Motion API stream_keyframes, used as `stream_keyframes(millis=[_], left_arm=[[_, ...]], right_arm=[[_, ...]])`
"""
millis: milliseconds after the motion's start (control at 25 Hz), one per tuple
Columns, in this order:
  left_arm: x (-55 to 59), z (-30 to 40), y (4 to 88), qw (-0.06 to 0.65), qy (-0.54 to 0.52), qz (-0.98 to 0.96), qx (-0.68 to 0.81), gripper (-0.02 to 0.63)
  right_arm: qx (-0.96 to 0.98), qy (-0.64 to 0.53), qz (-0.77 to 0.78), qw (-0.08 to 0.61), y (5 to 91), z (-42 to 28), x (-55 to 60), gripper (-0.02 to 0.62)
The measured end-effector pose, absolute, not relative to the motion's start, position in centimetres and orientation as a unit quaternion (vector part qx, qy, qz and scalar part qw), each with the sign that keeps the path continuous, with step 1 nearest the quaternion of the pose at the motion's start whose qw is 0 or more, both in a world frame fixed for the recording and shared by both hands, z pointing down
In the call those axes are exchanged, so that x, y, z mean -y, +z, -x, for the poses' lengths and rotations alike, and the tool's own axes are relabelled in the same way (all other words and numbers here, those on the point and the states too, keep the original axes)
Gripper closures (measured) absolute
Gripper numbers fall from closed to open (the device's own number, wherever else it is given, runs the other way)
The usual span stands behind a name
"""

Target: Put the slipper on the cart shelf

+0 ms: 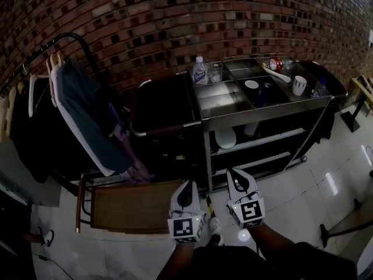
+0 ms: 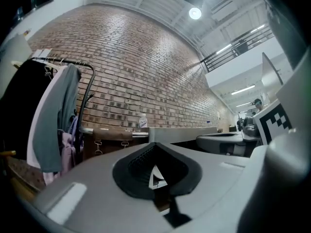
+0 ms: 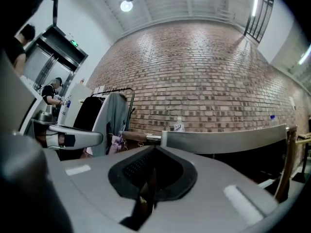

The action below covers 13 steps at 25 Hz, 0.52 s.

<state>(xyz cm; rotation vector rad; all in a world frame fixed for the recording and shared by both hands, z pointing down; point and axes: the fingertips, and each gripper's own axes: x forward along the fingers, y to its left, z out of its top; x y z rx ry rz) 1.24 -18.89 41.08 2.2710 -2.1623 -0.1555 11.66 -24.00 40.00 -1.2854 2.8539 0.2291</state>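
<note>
The steel cart stands against the brick wall, with open shelves under its top. I cannot make out a slipper for certain. A pale round thing lies on the cart's upper shelf. A small pale thing sits on the floor between my grippers. My left gripper hangs in front of the cart's left end, shut and with nothing in it. My right gripper is beside it, a little nearer the cart, also shut and holding nothing. Both point level at the cart.
A clothes rack with hanging garments stands at the left. A low wooden bench is left of my left gripper. A dark trolley adjoins the cart. A bottle, a cup and other items sit on the cart top.
</note>
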Motion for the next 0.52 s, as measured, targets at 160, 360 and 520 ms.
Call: stream_keyframes(millis=[160, 360, 520], left_arm=[[18.3, -1.2, 41.0, -0.001, -0.053, -0.722, 0.69, 0.589], [18.0, -1.4, 40.8, -0.002, -0.055, -0.721, 0.691, 0.589], [17.7, -1.4, 40.7, -0.002, -0.056, -0.721, 0.69, 0.589]], right_arm=[[-0.91, 0.077, 0.408, 0.002, 39.8, -11.4, 23.2, 0.594], [-0.912, 0.08, 0.403, 0.004, 39.5, -11.0, 22.5, 0.594], [-0.913, 0.087, 0.399, 0.0, 39.6, -10.5, 21.9, 0.594]])
